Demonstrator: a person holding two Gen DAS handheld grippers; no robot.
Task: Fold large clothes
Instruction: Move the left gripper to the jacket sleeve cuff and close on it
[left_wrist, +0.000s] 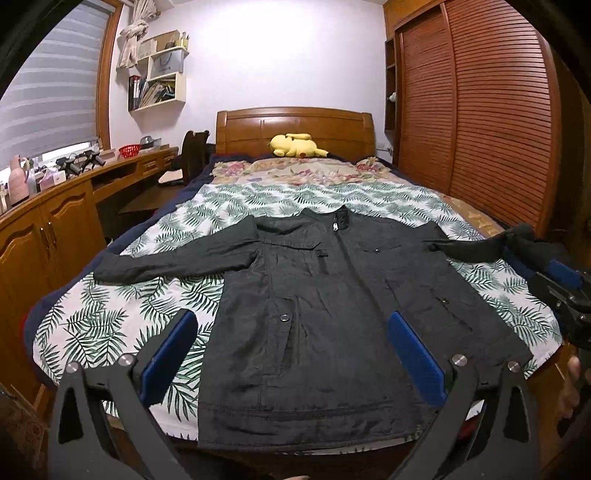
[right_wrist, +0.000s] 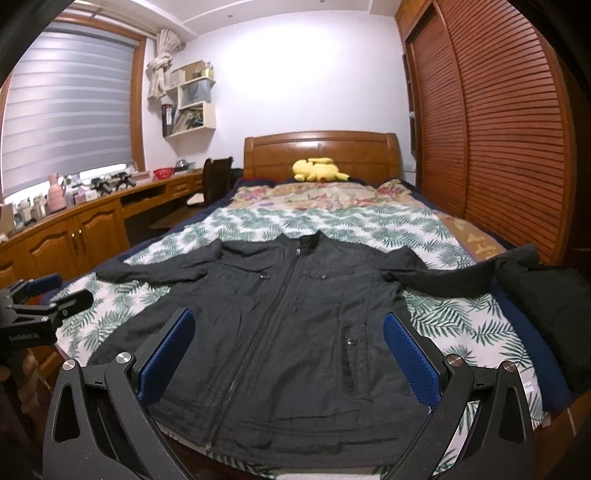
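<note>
Both tongs, left tongs (left_wrist: 291, 347) and right tongs (right_wrist: 288, 347), gape wide over the bed (left_wrist: 110, 325), holding nothing; a black jacket (left_wrist: 325, 314) (zipped, sleeves outspread) lies flat there.

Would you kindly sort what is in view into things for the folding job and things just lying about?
For the job: black jacket, left gripper, right gripper, both with jaws open.
Lying about: yellow plush toy, red basket, pink bottle.
</note>
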